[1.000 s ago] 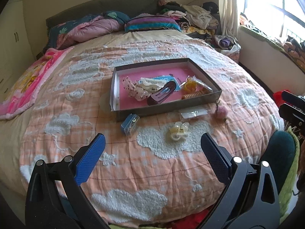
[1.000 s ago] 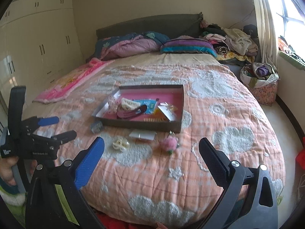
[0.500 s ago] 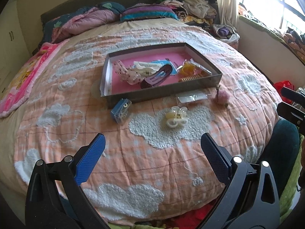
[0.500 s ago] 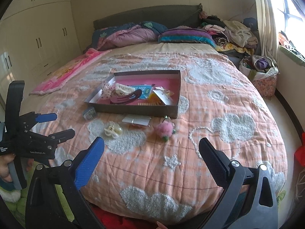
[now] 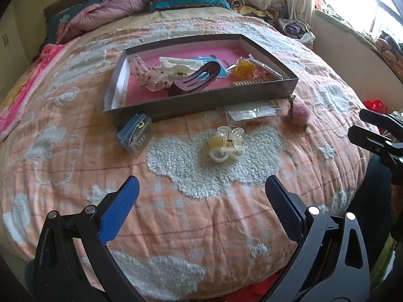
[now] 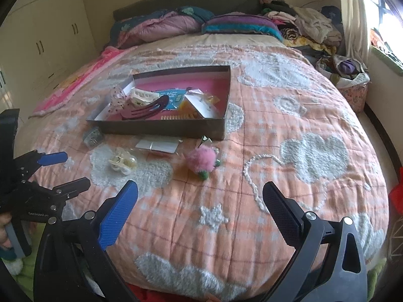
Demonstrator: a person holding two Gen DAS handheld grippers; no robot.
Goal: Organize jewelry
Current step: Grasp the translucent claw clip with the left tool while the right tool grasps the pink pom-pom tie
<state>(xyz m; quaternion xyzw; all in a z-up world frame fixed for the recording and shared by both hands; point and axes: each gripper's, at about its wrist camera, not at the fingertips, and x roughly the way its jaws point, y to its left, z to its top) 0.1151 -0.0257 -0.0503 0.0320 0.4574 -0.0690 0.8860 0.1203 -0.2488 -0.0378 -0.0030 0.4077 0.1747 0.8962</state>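
Peach cloud-pattern bedspread [image 5: 201, 216] under grey tray [image 5: 201, 105]; white wardrobes [image 6: 50, 32] leftward.

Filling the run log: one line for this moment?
left claw open, empty | right claw open, empty | cream hair clip, pink pompom on bedspread | tray part-filled

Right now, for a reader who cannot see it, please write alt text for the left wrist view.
The open left gripper hovers over an orange quilt, aimed at a cream hair claw lying in front of a grey tray of hair clips. A blue box, a clear packet and a pink pompom also lie outside the tray.
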